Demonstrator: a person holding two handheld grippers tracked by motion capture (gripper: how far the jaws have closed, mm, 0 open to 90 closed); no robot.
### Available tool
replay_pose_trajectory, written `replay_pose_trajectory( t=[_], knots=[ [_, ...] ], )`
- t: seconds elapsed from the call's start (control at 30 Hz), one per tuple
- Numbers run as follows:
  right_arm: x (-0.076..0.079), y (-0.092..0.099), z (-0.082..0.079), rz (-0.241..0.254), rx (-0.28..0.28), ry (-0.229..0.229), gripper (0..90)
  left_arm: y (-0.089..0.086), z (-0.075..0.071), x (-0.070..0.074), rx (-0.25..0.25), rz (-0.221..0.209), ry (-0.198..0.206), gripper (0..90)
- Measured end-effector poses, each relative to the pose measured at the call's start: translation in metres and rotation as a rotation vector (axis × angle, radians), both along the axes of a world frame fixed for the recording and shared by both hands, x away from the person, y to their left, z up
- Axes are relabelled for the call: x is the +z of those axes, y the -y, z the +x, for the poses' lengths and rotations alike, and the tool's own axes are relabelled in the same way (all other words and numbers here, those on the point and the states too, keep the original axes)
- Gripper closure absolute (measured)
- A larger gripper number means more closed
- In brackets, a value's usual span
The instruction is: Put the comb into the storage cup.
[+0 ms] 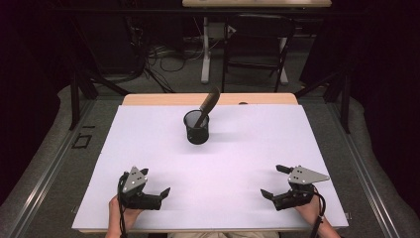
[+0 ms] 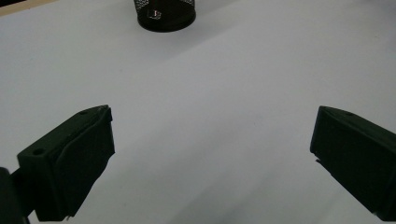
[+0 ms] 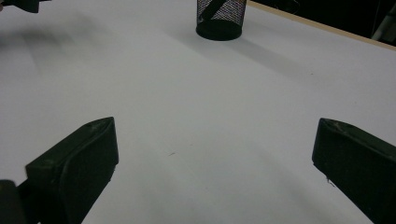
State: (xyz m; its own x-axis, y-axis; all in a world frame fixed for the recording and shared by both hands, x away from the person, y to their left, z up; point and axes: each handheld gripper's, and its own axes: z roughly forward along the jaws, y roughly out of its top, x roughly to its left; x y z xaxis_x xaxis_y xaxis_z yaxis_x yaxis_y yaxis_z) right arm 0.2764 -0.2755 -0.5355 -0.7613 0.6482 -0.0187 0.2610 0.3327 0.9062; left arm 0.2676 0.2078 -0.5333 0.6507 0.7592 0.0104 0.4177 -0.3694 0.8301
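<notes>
Nearest the high camera, at the near edge of the white counter (image 1: 148, 139): two hand-held grippers, each topped with a grey three-cornered plate. Left gripper (image 1: 155, 182), near-left, held by a hand (image 1: 120, 210) entering from below; fingers (image 2: 70, 163) spread wide apart, nothing between them, bare counter beneath. Right gripper (image 1: 275, 181), near-right, held likewise; fingers (image 3: 77, 163) spread wide apart, holding nothing. Black wire-mesh pen cup (image 1: 196, 127): upright, toward the far middle of the counter, well apart from both grippers and roughly midway between them across the width. Contents: one dark, long item (image 1: 208, 104), leaning up and to the right, its upper end well past the rim; kind cannot be told. Cup base appears at the top of both gripper views. Beyond the counter: folding chair (image 1: 257, 44) and floor cables (image 1: 163, 54).
</notes>
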Motion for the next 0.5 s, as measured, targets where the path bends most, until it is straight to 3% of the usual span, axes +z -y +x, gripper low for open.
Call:
replay_pose_trajectory(
  t=[0.5],
  knots=[
    [-0.0006, 0.0004, -0.0003, 0.009, -0.001, -0.001, 0.1, -0.0017, -0.0071, -0.0019, -0.003, 0.022, 0.006, 0.0]
  ],
)
